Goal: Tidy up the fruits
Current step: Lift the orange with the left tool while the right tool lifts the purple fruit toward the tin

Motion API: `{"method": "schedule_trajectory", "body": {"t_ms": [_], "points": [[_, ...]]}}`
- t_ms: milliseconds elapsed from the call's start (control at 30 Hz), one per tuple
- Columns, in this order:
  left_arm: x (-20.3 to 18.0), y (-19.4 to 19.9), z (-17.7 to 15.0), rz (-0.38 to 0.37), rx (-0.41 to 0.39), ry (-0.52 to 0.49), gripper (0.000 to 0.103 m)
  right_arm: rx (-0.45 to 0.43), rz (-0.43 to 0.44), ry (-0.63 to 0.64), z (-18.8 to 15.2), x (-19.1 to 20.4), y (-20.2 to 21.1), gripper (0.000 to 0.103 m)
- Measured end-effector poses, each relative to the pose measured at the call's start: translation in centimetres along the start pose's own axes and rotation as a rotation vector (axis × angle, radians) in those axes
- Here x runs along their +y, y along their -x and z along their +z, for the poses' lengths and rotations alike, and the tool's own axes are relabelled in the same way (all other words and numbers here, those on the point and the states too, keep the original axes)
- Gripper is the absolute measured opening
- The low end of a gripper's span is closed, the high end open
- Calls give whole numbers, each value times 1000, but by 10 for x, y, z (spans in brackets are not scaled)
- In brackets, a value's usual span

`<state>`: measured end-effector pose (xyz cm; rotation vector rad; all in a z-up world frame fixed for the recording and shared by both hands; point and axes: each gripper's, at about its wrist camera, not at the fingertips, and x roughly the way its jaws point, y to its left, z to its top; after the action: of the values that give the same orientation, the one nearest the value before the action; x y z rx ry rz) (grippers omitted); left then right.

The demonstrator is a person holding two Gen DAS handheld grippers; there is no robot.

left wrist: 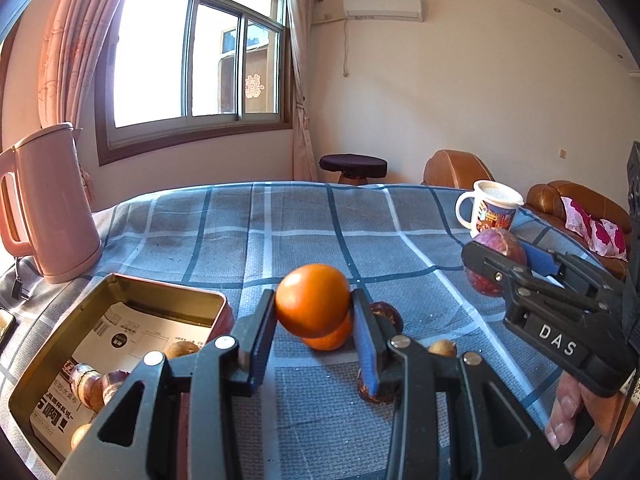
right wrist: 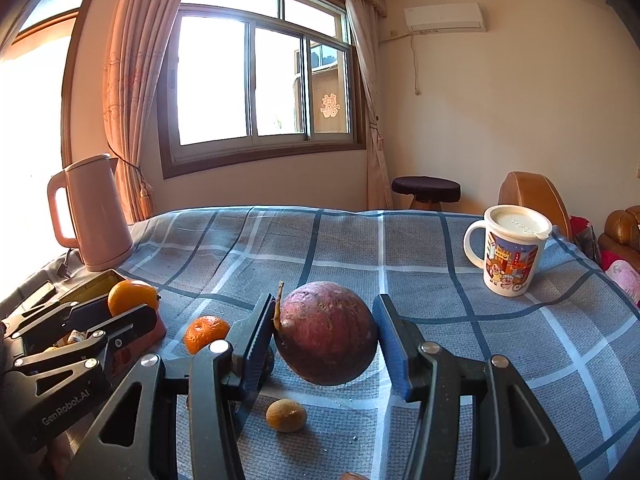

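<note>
The left tool (left wrist: pixel 314 316) is clenched on an orange (left wrist: pixel 311 300), both blue-padded fingers pressing its sides and holding it clear of the checked cloth (left wrist: pixel 304 224) that covers the worktop. Directly beneath it, toward 6 o'clock, a second orange (left wrist: pixel 330 338) sits on the cloth. At 3 o'clock from the grasped fruit, just past the right finger, lies a dark brown fruit (left wrist: pixel 386 314), and a small tan fruit (left wrist: pixel 442 348) peeks out at 4 o'clock. At 8 o'clock stands an open metal tin (left wrist: pixel 72 328) lined with printed paper, holding a few small brown fruits; it is near the left tool but not touching it.

The right tool (right wrist: pixel 326 340) grasps a purple passion fruit (right wrist: pixel 326 332) with a dry stem, and the fruit looks lifted off the cloth; its left pad meets the fruit, while contact at the right pad is hard to judge. Below it, at 6 o'clock, a small tan fruit lies on the cloth.

Farther out, a pink kettle (left wrist: pixel 52 204) stands at 10 o'clock in the left wrist view, and a lidded cartoon mug (right wrist: pixel 512 250) at 2 o'clock in the right wrist view.
</note>
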<state>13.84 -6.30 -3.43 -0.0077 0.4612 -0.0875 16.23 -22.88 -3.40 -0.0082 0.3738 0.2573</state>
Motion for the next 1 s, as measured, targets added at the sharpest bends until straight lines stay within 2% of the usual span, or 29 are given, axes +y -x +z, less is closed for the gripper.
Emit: {"method": "schedule_trajectory", "body": {"t_ms": [433, 1000], "points": [[0, 10, 0, 10, -50, -9, 39, -74, -8, 22, -1, 4, 14, 52], [-3, 21, -2, 26, -110, -22, 39, -95, -1, 28, -1, 6, 19, 52]]}}
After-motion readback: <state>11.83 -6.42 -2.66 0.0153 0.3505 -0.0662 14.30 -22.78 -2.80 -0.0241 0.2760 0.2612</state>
